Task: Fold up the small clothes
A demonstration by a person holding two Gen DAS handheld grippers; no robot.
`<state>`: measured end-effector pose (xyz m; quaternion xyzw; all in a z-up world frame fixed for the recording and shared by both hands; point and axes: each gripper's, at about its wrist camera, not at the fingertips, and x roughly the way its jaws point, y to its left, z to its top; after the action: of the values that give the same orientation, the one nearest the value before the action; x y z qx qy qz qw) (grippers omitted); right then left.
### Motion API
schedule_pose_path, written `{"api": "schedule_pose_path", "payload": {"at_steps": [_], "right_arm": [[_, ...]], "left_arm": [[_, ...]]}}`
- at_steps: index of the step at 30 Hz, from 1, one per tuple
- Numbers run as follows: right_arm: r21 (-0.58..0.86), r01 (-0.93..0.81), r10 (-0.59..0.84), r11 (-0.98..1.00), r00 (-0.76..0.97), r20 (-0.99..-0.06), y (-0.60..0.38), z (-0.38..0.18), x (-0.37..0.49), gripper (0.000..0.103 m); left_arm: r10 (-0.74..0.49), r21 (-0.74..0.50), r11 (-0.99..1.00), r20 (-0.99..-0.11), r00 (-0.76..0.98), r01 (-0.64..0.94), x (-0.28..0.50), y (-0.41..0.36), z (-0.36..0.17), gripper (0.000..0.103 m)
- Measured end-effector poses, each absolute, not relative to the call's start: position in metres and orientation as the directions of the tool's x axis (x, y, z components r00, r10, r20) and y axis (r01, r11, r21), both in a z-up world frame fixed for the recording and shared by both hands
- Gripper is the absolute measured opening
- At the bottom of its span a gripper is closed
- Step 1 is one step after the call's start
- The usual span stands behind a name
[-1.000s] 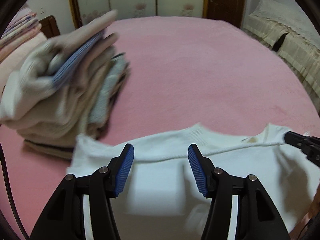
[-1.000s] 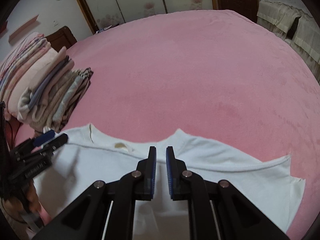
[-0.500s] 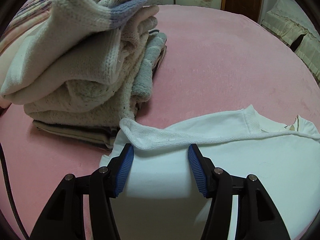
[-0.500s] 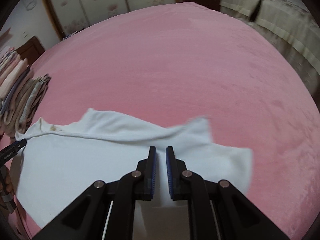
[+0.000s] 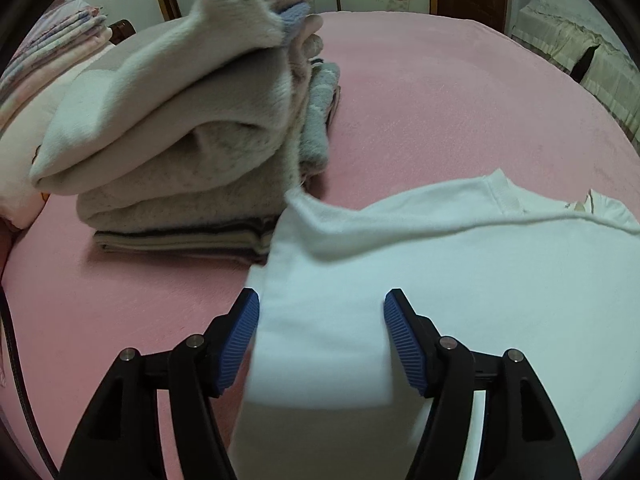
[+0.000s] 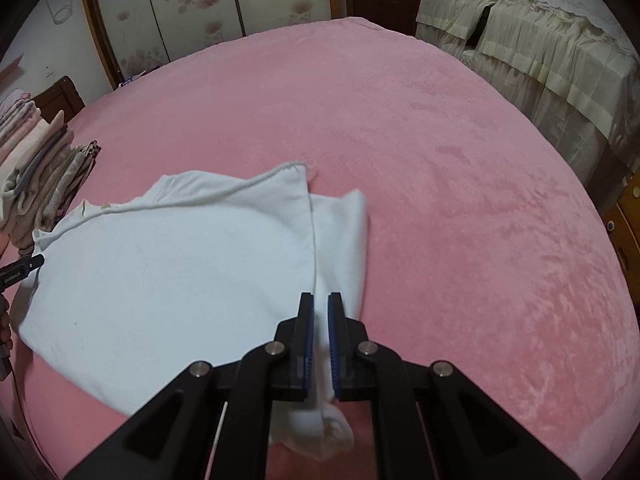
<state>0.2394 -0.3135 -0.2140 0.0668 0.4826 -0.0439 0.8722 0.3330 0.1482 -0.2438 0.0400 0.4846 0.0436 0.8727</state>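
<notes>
A small white top lies spread on the pink bed cover. My left gripper is open, its blue pads on either side of a folded sleeve strip at the top's left edge. In the right wrist view the white top lies left of centre. My right gripper is shut on the top's right sleeve, which bunches beneath the fingers. The left gripper's tip shows at the far left edge.
A tall stack of folded clothes stands just left of the white top; it also shows in the right wrist view. A cream-skirted piece of furniture stands past the bed's right edge. Wardrobe doors stand behind.
My right gripper has pulled the right sleeve in over the top's side. My left gripper has moved left to the top's left edge, nearer the stack, and stays open.
</notes>
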Motion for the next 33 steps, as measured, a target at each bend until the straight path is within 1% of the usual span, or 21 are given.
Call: {"api": "schedule_pose_path", "payload": {"at_steps": [5,9,11,16,19,22,23,25,29,33], "right_arm": [[0.098,0.149,0.0,0.984,0.55,-0.835,-0.313,-0.197,0.225,0.005],[0.1,0.128,0.012,0.987,0.554,-0.833,-0.303,-0.187,0.213,0.005],[0.104,0.117,0.022,0.988,0.557,-0.831,-0.297,-0.182,0.208,0.005],[0.122,0.083,0.055,0.989,0.557,-0.828,-0.277,-0.167,0.196,0.005],[0.126,0.053,0.073,0.991,0.574,-0.815,-0.261,-0.156,0.191,0.005],[0.14,0.02,0.102,0.99,0.591,-0.801,-0.245,-0.145,0.188,0.005],[0.14,0.009,0.107,0.99,0.596,-0.796,-0.238,-0.141,0.187,0.005],[0.134,-0.014,0.115,0.991,0.607,-0.786,-0.225,-0.135,0.185,0.008],[0.13,-0.055,0.136,0.99,0.625,-0.768,-0.199,-0.126,0.188,0.009],[0.125,-0.08,0.147,0.989,0.64,-0.754,-0.176,-0.125,0.192,0.009]], "left_arm": [[0.106,0.083,0.994,-0.842,0.53,-0.067,0.3,0.166,-0.229,0.064],[0.097,0.052,0.994,-0.843,0.529,-0.1,0.273,0.181,-0.211,0.068],[0.08,0.023,0.993,-0.846,0.528,-0.113,0.258,0.187,-0.199,0.069],[0.055,-0.022,0.99,-0.849,0.526,-0.139,0.234,0.195,-0.17,0.069],[0.035,-0.054,0.987,-0.845,0.533,-0.152,0.226,0.189,-0.153,0.073],[0.033,-0.068,0.983,-0.844,0.535,-0.17,0.215,0.187,-0.146,0.074],[0.031,-0.073,0.982,-0.845,0.534,-0.172,0.211,0.185,-0.145,0.074],[0.028,-0.08,0.981,-0.848,0.529,-0.179,0.206,0.181,-0.146,0.074],[0.01,-0.109,0.976,-0.847,0.532,-0.191,0.196,0.167,-0.153,0.074],[-0.046,-0.174,0.964,-0.854,0.518,-0.202,0.192,0.155,-0.172,0.074]]}}
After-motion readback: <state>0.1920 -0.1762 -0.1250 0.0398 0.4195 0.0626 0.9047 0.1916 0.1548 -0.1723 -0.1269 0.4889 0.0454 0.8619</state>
